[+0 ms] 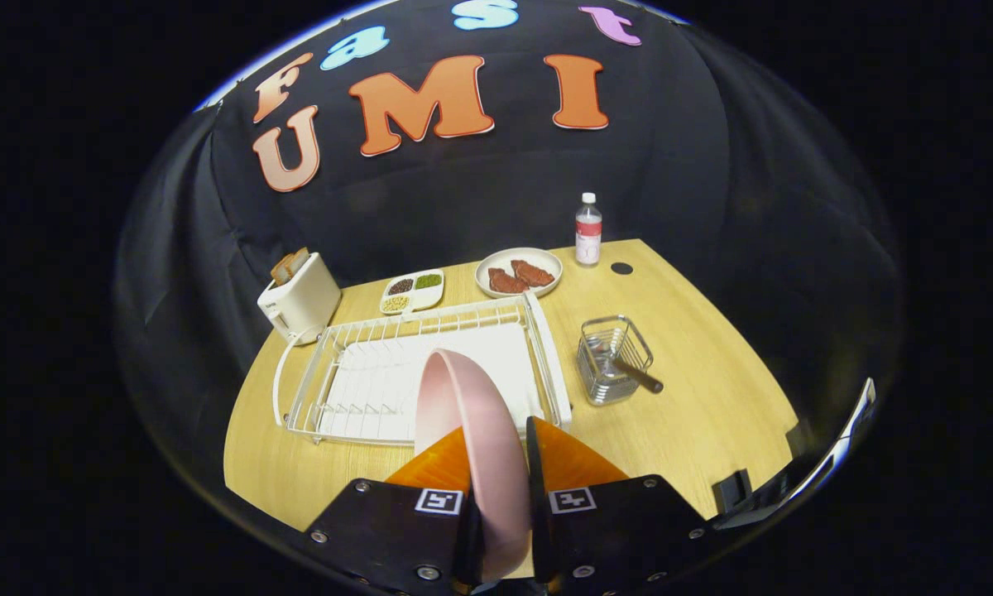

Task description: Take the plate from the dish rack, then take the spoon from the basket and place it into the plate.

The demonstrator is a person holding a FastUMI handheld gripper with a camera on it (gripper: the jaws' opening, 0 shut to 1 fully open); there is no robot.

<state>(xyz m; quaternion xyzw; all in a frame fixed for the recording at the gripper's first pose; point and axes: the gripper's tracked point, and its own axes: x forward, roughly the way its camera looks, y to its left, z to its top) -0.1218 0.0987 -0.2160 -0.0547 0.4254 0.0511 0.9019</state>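
Pale wooden table (712, 397) carries a white wire dish rack (430, 364). Claw (496, 463) is closed on the pink round plate (472, 430), held on edge above the rack. Next, I judge, set it flat, then fetch the dark-handled spoon (633, 374) from the wire basket (612, 360).

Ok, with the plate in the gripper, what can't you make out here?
- Spoon bowl end: gripper view, sunk inside the wire basket.
- Pink plate lower rim: hidden between the gripper fingers clamping it.
- Rack near corner: behind the plate.
- Bottle label: too small.
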